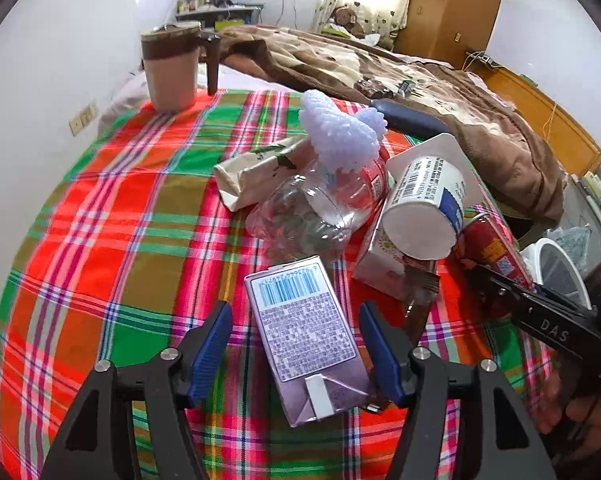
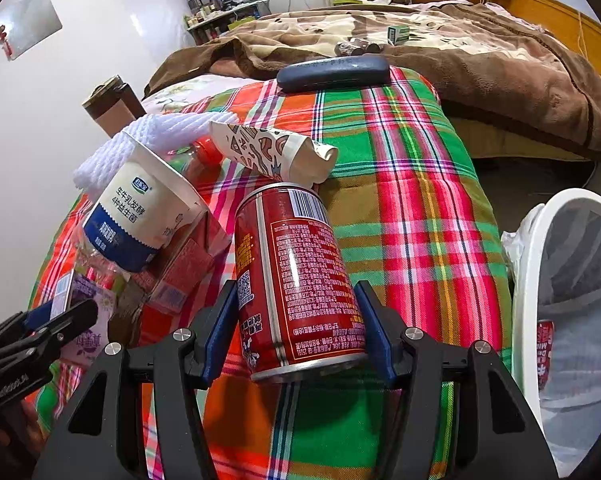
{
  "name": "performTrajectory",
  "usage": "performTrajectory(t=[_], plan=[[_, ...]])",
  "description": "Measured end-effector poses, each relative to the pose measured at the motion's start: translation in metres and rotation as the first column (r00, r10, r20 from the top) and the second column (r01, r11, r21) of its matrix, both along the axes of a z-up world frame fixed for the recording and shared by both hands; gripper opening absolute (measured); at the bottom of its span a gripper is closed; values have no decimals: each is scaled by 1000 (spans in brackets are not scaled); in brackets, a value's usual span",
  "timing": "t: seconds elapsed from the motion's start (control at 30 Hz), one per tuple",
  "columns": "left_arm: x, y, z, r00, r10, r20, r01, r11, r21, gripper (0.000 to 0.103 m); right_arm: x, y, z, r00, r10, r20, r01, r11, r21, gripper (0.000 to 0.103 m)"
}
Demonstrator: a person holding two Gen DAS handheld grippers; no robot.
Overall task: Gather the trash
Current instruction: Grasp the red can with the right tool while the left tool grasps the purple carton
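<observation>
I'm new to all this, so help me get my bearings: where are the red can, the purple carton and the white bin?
red can (image 2: 300,280), right wrist view, printed side.
purple carton (image 1: 306,334), left wrist view, label face.
white bin (image 2: 526,280), right wrist view, rim.

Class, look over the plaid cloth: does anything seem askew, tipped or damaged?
Yes. The litter sits in a jumble: a white yogurt cup lies tipped on its side across a carton, a clear plastic bottle lies flat and looks crumpled, and the red can leans between the right gripper fingers. Nothing looks spilled.
</observation>
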State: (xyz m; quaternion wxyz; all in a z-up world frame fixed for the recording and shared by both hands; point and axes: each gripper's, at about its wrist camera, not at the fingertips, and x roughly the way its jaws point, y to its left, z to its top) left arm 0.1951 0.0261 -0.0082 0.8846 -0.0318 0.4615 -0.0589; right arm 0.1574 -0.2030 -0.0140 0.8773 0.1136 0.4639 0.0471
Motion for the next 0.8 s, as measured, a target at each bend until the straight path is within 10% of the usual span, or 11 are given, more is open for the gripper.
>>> performTrajectory(t=[0.2, 0.3, 0.8], plan=[[-2, 9, -13, 999, 32, -24, -32, 999, -26, 61, -5, 3, 0, 1000, 10, 12, -10, 1000, -14, 59], [-5, 12, -14, 999, 38, -17, -39, 999, -26, 38, -7, 4, 1, 1000, 15, 26, -15, 1000, -19, 59], [-27, 3, 7, 998, 15, 65, -12, 999, -39, 37, -30, -8, 10, 996, 14, 90, -15, 1000, 13, 57]])
